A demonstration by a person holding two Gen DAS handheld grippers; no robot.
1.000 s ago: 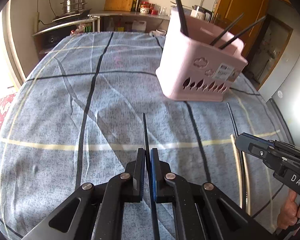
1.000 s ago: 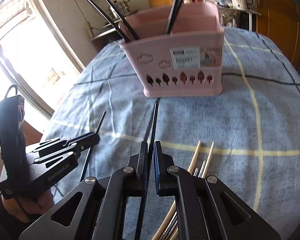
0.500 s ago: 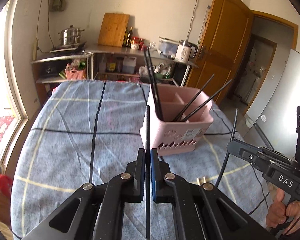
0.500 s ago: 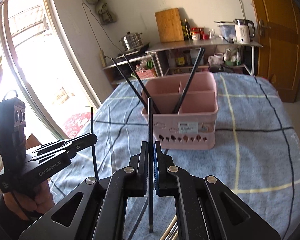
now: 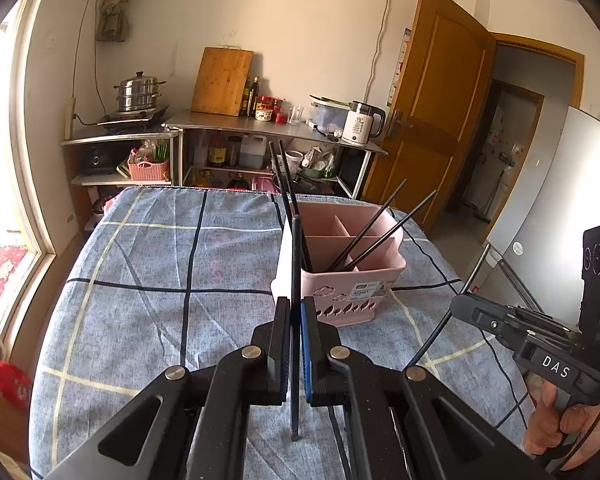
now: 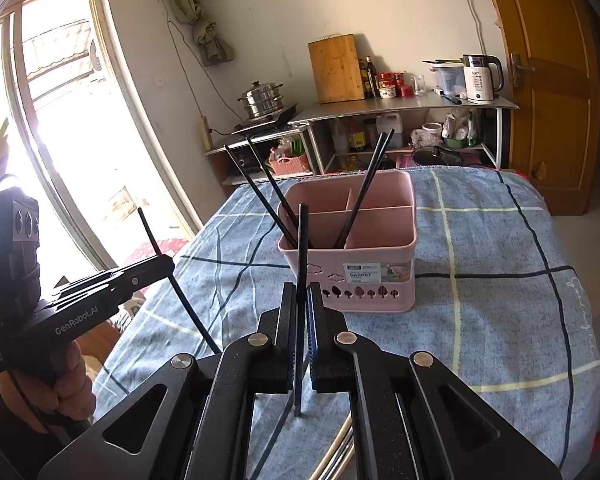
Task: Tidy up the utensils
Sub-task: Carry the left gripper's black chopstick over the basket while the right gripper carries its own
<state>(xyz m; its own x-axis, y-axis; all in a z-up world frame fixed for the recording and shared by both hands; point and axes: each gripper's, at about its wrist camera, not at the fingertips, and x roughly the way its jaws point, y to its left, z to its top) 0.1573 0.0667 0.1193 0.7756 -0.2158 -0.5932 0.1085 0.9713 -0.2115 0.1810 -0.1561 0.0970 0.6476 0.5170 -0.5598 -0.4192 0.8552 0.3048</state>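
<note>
A pink divided basket [image 5: 364, 280] [image 6: 380, 276] stands on the blue checked tablecloth and holds several black chopsticks leaning outward. My left gripper [image 5: 296, 306] is shut on a black chopstick [image 5: 296, 248], held upright above the cloth in front of the basket. My right gripper [image 6: 301, 294] is shut on another black chopstick [image 6: 302, 240], also upright. Each gripper shows in the other's view: the right one [image 5: 456, 306] at the right, the left one [image 6: 168, 264] at the left. Wooden and metal chopsticks [image 6: 336, 452] lie on the cloth under my right gripper.
The table [image 5: 140, 264] ends at a window on the left and a wooden door [image 5: 432, 108] behind right. A metal shelf [image 5: 260, 128] with pot, cutting board, bottles and kettle stands beyond the far edge.
Both grippers have lifted their black chopsticks off the cloth and tilted them upright. The views rose from close over the table to a higher look at the basket.
</note>
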